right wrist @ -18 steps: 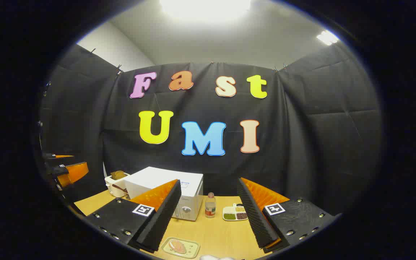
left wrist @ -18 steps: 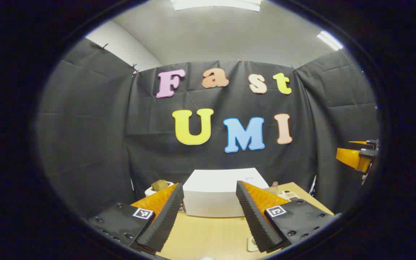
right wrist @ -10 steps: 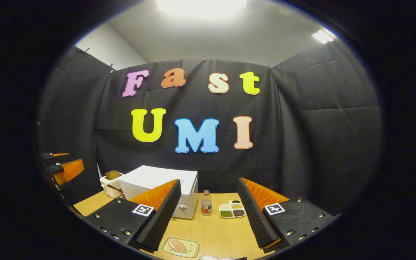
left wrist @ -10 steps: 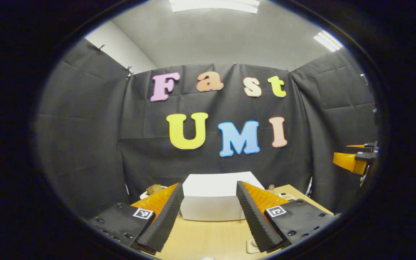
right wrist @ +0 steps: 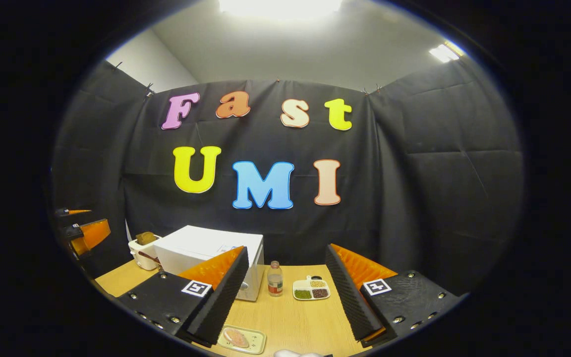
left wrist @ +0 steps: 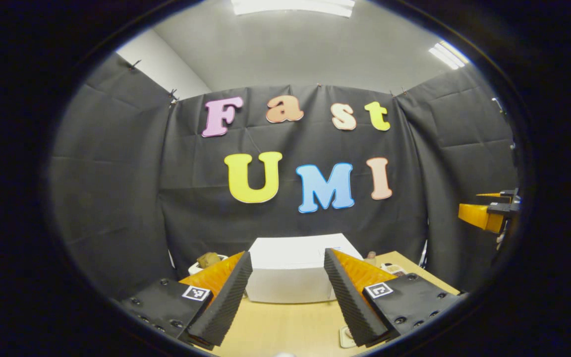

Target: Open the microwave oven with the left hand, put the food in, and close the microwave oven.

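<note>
Nearest us lay the food tray [right wrist: 241,339], shallow and light – we judged its rim the place to pinch, level, lest the soft food slide. Our right gripper [right wrist: 285,292] and left gripper [left wrist: 283,297] both stood spread and empty. Beyond, the microwave [right wrist: 206,253] sat shut – stiff door, likely needing a firm pull

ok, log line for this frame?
left gripper: open, off table | right gripper: open, empty | microwave oven: closed | food tray: on table
</note>
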`<state>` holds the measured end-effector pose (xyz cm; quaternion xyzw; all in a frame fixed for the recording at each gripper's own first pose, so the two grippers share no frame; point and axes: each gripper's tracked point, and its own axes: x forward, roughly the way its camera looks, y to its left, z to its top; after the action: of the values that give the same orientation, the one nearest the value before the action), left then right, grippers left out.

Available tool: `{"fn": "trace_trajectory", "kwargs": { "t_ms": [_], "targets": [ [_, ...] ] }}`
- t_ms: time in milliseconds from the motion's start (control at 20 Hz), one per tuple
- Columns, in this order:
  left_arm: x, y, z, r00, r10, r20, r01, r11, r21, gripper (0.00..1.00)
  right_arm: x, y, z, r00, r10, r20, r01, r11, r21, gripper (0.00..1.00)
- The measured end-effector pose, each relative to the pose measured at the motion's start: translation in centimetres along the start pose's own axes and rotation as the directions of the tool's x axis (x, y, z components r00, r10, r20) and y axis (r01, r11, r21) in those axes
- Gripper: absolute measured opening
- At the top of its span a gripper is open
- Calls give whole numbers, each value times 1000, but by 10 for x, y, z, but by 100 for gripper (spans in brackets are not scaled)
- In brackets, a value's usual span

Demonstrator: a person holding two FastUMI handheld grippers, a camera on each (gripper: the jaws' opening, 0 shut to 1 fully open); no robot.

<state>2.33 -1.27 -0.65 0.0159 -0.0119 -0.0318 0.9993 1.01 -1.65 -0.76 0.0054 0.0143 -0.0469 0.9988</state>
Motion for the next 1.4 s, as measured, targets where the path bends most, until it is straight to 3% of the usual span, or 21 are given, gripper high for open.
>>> {"fn": "trace_trajectory", "kwargs": {
  "t_ms": [350, 550, 800, 1050, 1100, 1350, 1400],
  "targets": [
    [20, -19, -24, 1000, -17, 0, 17, 999, 34, 98, 10, -12, 3, 1000, -9, -8, 9, 1000, 5, 95],
    [40, -50, -66, 998, -70, -9, 70, 996, 51, 98, 12, -16, 10, 1000, -17, -15, 16, 1000, -9, 95],
    [69, -91, -121, 991, -134, -21, 134, 991, 6, 100, 9, -26, 20, 999, -43, -23, 42, 999, -35, 95],
    [122, -129, -187, 984, -170, -58, 169, 986, -16, 100, 3, -44, 17, 994, -99, -46, 95, 992, -80, 95],
    [136, -134, -203, 983, -167, -69, 167, 986, -13, 95, 1, -46, 15, 993, -108, -51, 103, 991, -83, 95],
    [209, -160, -264, 976, -161, -143, 163, 987, 3, 100, 4, -58, -5, 985, -137, -106, 126, 987, -104, 95],
    [223, -163, -270, 976, -157, -149, 160, 987, 7, 95, 7, -60, -8, 983, -143, -118, 130, 985, -112, 95]
  ]
}}
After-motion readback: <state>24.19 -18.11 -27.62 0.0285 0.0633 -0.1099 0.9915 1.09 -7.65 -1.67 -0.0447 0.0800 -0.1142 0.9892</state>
